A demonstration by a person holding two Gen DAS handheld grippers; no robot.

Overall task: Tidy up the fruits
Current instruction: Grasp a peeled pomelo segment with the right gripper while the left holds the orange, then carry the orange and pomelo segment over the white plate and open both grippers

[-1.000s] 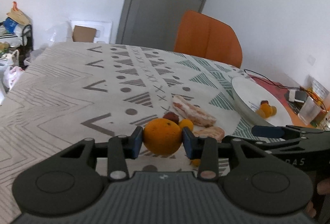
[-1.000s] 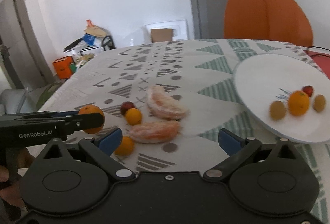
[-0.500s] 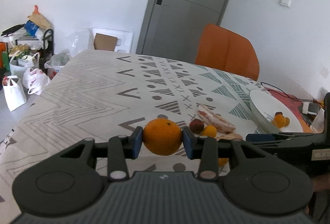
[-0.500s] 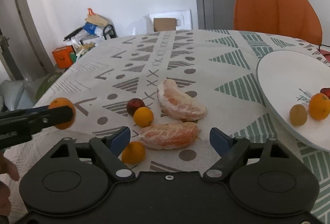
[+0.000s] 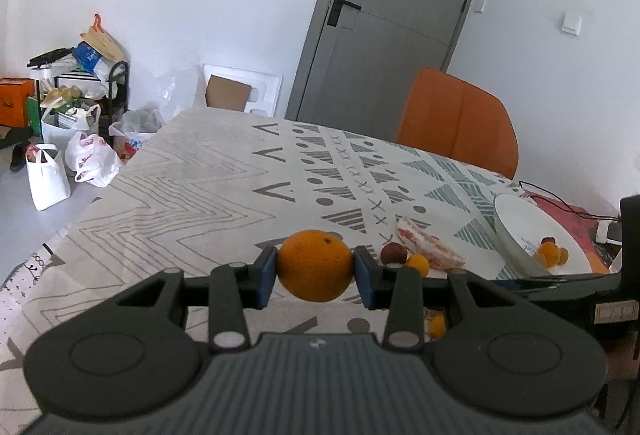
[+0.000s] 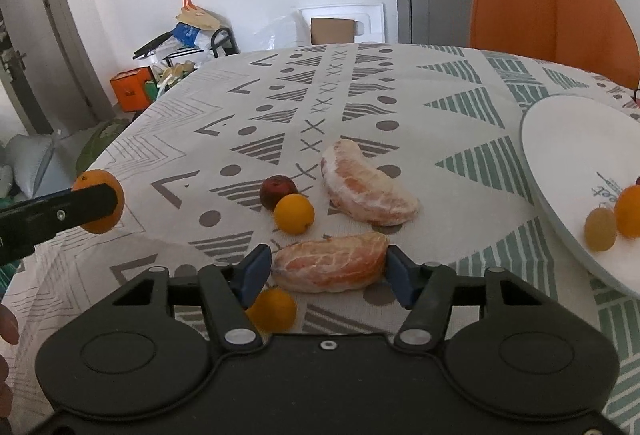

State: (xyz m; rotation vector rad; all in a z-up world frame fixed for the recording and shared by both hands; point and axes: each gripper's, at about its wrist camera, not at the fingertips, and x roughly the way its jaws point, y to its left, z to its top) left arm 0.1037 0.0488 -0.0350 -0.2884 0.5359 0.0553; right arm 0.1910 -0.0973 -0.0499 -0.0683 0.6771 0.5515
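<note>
The left gripper (image 5: 315, 271) is clamped on a round orange with a dimpled skin (image 5: 315, 265), which is held between its 2 blue pads above the patterned white, grey and green tablecloth (image 5: 192, 191). From the right wrist view the same orange is seen far to the left, clear of the cloth.

The right gripper (image 6: 326, 273) has just been closing, and the nearer peeled pomelo segment, pinkish orange with white pith (image 6: 330, 262), lies between its 2 blue pads. The pads are seen at the segment's 2 ends; whether they press on it yet cannot be told. Just ahead of this gripper lie a second peeled pomelo segment (image 6: 370, 189), a small round yellow-orange fruit (image 6: 294, 213) and a small dark red fruit (image 6: 277, 190) touching it. Another small orange fruit (image 6: 272, 309) sits just below the left pad.

To the right of the tool, the round white plate (image 6: 560, 139) already carries 3 small fruits near its right edge.

The step in hand is judged to be the grasp of the nearer segment. The next move calls for a gentle squeeze, since the soft flesh could be crushed, then a lift and a carry rightward to the plate. The orange is likewise to be brought there.
</note>
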